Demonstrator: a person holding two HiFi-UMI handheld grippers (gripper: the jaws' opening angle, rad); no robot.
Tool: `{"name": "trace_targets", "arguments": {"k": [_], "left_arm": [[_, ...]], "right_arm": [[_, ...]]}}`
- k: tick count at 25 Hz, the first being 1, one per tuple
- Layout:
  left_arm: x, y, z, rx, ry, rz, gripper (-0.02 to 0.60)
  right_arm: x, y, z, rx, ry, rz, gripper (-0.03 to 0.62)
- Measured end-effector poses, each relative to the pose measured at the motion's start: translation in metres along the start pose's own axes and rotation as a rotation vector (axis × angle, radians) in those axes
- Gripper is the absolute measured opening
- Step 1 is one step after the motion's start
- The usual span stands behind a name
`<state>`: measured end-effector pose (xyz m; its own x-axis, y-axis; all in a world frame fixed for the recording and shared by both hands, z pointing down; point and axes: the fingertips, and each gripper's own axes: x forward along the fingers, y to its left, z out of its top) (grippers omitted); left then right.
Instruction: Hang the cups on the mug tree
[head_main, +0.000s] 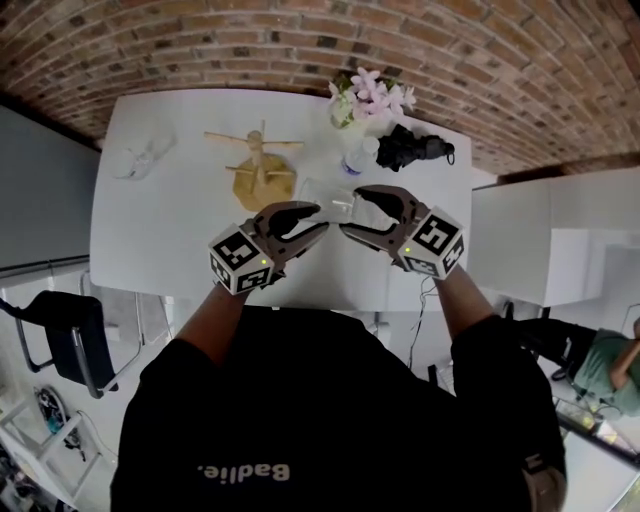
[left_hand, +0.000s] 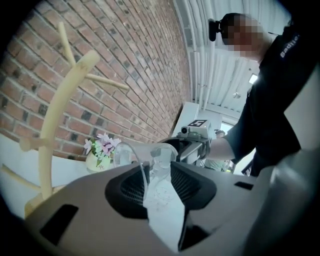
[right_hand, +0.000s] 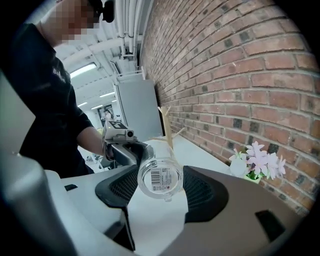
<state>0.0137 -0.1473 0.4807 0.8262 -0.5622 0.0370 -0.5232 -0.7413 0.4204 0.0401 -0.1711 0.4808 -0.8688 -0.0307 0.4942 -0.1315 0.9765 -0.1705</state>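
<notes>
Over the white desk (head_main: 170, 250), the left hand-held gripper (head_main: 308, 222) and the right hand-held gripper (head_main: 354, 212) face each other at a clear cup (head_main: 340, 203). Beyond them stand the bare wooden mug tree (head_main: 262, 160) and pink flowers (head_main: 370, 98).

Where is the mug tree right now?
In the head view the mug tree stands near the middle of the white table, just beyond the left gripper and left of the flower vase.
</notes>
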Motion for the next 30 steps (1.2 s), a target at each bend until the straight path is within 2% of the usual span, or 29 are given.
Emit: {"name": "trace_targets", "arguments": {"k": [4,9,22,30], "left_arm": [[0.002,0.021,-0.005,-0.083,-0.052,0.040,0.152],[-0.002,0.042,-0.014,-0.167,-0.112,0.076,0.164],[0.000,0.083,-0.039,-0.267,-0.193,0.136,0.183],[-0.011,0.098,-0.048,-0.290,-0.177,0.167,0.186]], "right_arm": [[0.012,-0.013,0.000,0.008,0.050,-0.040,0.299],[0.030,-0.023,-0.005,-0.032,0.135,-0.059,0.299],[0.061,-0.049,-0.021,-0.063,0.258,-0.069,0.299],[0.081,-0.052,-0.026,-0.034,0.257,-0.057,0.299]]}}
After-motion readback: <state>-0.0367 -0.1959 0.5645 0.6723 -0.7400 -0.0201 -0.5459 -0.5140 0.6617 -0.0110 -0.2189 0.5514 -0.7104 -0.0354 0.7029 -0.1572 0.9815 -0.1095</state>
